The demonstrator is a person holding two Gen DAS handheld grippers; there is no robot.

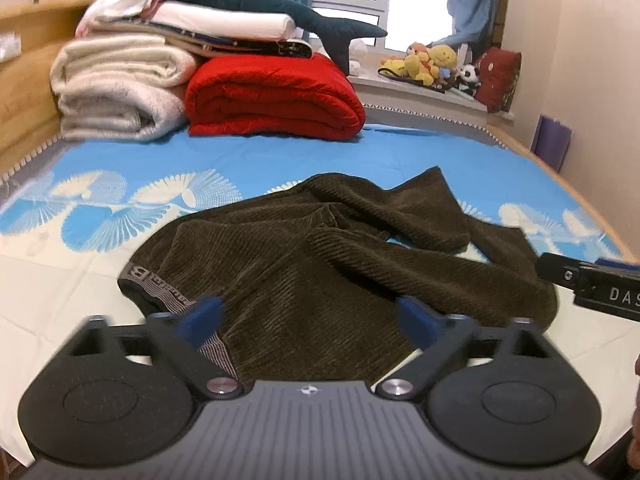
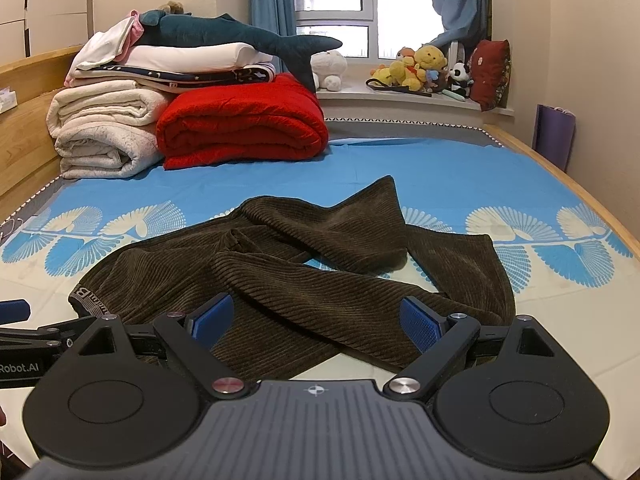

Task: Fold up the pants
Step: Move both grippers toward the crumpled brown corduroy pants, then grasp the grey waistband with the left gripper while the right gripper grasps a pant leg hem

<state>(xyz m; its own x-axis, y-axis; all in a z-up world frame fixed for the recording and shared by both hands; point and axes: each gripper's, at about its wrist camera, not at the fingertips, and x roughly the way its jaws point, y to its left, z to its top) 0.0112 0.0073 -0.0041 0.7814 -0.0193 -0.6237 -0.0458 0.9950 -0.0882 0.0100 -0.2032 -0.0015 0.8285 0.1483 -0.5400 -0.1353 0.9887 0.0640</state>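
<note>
Pants (image 1: 304, 264): dark olive-brown ribbed corduroy, grey lettered elastic waistband (image 1: 160, 286), lying crumpled on the bed (image 1: 240, 152) with its blue fan-print sheet. Waistband points left, legs run right and away, bent and crossed over each other. Left gripper (image 1: 310, 316): blue pads spread wide over the waist end, holding nothing. Right gripper (image 2: 316, 320): equally wide, empty, above a leg.

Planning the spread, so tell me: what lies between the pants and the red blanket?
Only bare blue bedsheet between the pants and the red blanket; both wrist views show it.
</note>
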